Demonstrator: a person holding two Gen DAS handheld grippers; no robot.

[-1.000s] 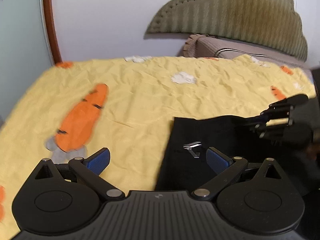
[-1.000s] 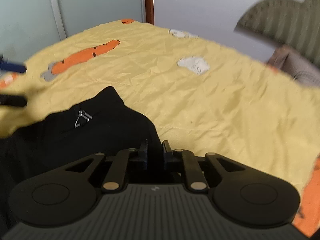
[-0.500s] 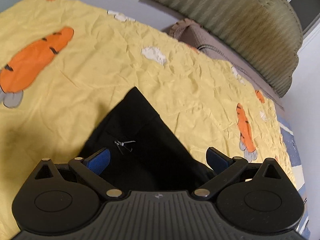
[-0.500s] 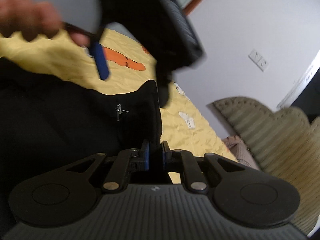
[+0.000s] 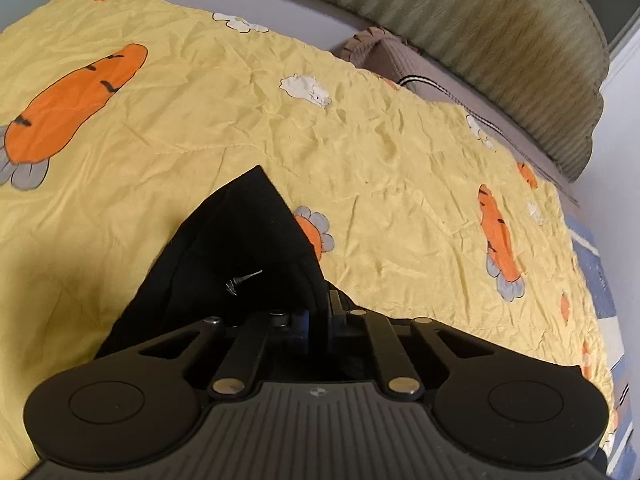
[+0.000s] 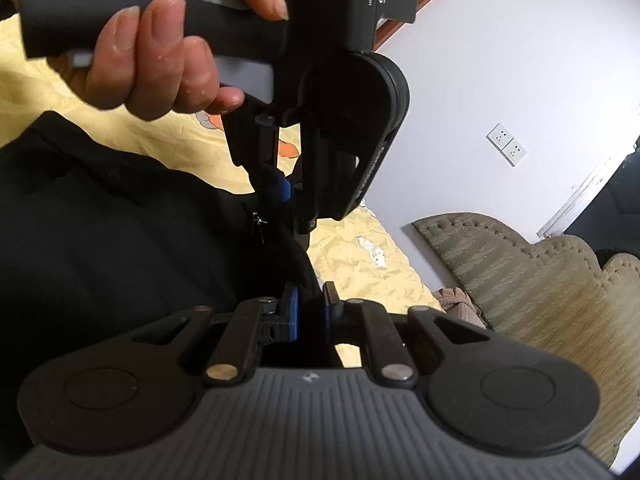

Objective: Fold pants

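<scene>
The black pants (image 5: pixel 240 248) lie on the yellow carrot-print bedsheet (image 5: pixel 400 160), with a silver zipper pull (image 5: pixel 244 280) showing. My left gripper (image 5: pixel 318 316) is shut on a raised fold of the pants at their right edge. In the right wrist view the pants (image 6: pixel 120 240) fill the left side. My right gripper (image 6: pixel 308 312) is shut on the same cloth edge, blue pads pinching it. The left gripper (image 6: pixel 280 192) shows there too, held by a hand (image 6: pixel 160 60), clamped on the pants just beyond my right fingertips.
A green padded headboard (image 5: pixel 500 40) and a brown pillow (image 5: pixel 400 64) stand at the far side of the bed. A white wall with sockets (image 6: pixel 506 144) is behind. The bed's right edge (image 5: pixel 592 280) drops off to a blue-striped cover.
My left gripper has closed from wide open onto the pants edge. The right gripper has stayed shut on the cloth, and both now hold it close together.
</scene>
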